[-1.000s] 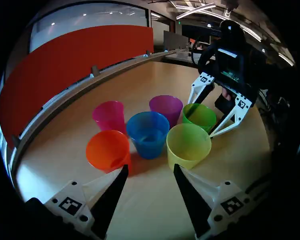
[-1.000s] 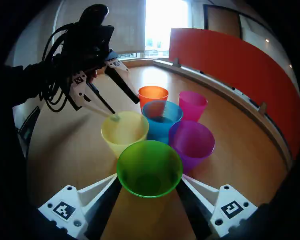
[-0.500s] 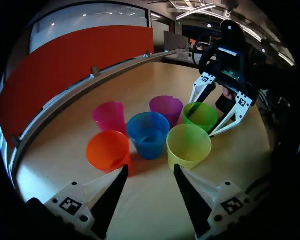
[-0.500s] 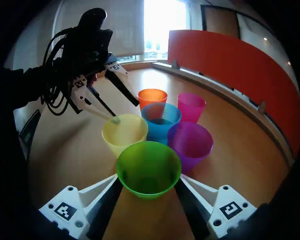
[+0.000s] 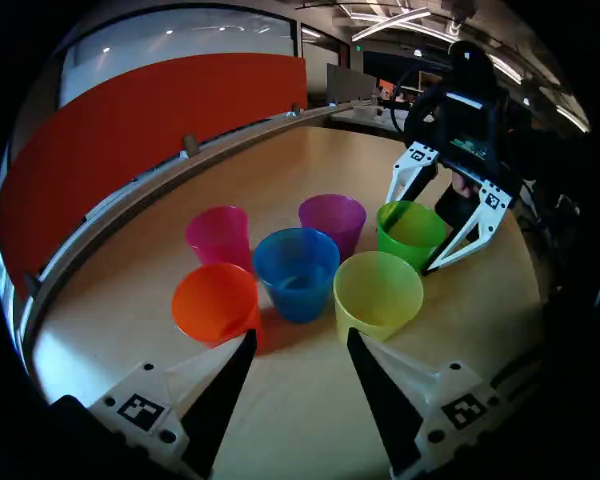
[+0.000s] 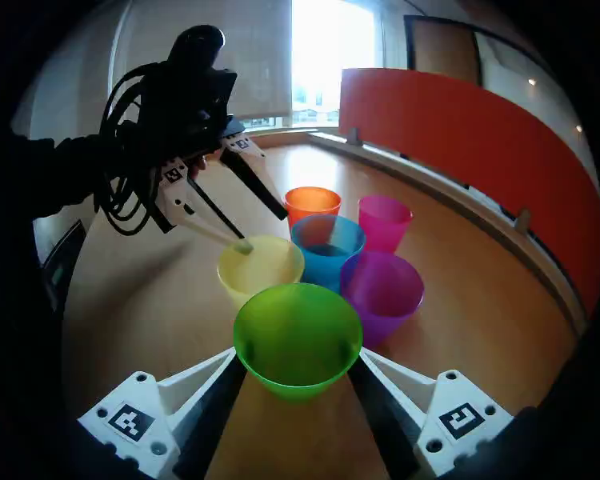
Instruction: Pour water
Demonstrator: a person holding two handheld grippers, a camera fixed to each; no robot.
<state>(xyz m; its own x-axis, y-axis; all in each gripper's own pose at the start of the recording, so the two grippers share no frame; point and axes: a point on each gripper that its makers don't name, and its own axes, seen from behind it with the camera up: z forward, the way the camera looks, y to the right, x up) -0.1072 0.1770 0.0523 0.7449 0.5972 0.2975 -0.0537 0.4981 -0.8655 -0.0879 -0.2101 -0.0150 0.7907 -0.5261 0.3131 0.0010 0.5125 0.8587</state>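
While the right gripper [image 6: 298, 360] clamps the green cup [image 6: 298, 332] at lower centre, the left gripper [image 5: 300, 336] gapes empty at bottom. The blue cup [image 5: 296, 272] sits mid-frame.

The right gripper [image 6: 298, 364] has both fingers pressed against the sides of a green cup [image 6: 298, 340] and holds it upright. A hand [image 5: 458, 186] grips the handle behind it. The left gripper [image 5: 300, 334] hangs low and slopes downward, its fingers spread with nothing between them. An arm [image 6: 56, 172] in a dark sleeve carries it.
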